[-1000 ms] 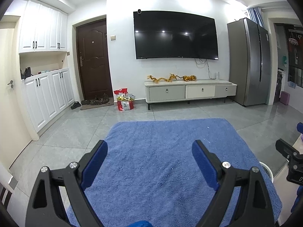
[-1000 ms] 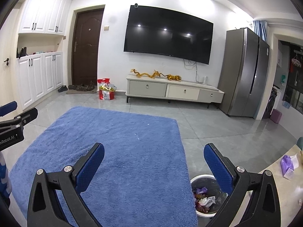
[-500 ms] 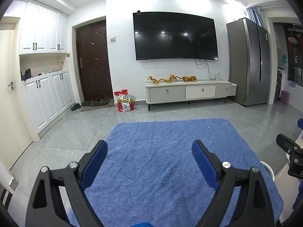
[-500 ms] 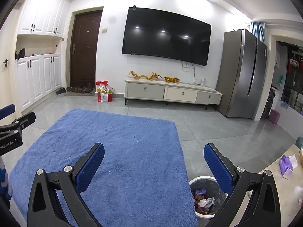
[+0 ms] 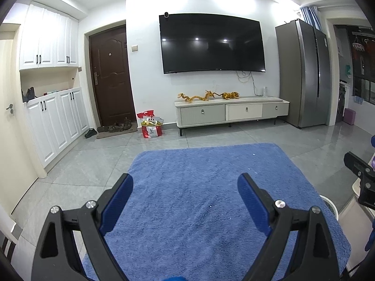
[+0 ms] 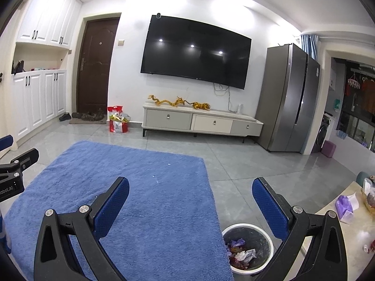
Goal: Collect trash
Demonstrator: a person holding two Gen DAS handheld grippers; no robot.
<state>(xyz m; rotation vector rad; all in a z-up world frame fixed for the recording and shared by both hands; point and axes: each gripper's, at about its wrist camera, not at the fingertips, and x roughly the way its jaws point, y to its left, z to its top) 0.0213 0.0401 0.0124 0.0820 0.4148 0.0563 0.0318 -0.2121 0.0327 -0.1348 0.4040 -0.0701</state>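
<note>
A white trash bin (image 6: 248, 245) with crumpled wrappers inside stands on the floor at the blue rug's right edge, below my right gripper (image 6: 191, 186). That gripper is open and holds nothing. My left gripper (image 5: 185, 182) is open too, high above the blue rug (image 5: 211, 199), with nothing between its fingers. Only a sliver of the bin's rim (image 5: 329, 205) shows in the left wrist view. A purple tissue pack (image 6: 344, 207) lies on the beige table (image 6: 351, 245) at the right. Small white specks (image 6: 168, 164) dot the rug.
A TV cabinet (image 5: 232, 113) with gold figurines stands under the wall TV. A red bag (image 5: 151, 127) sits by the dark door, shoes beside it. A grey fridge (image 6: 290, 110) is at the right and white cupboards (image 5: 56, 121) at the left.
Both views have tilted slightly upward. The bin sits lower in the right wrist view and more of the table shows. Both grippers stay open.
</note>
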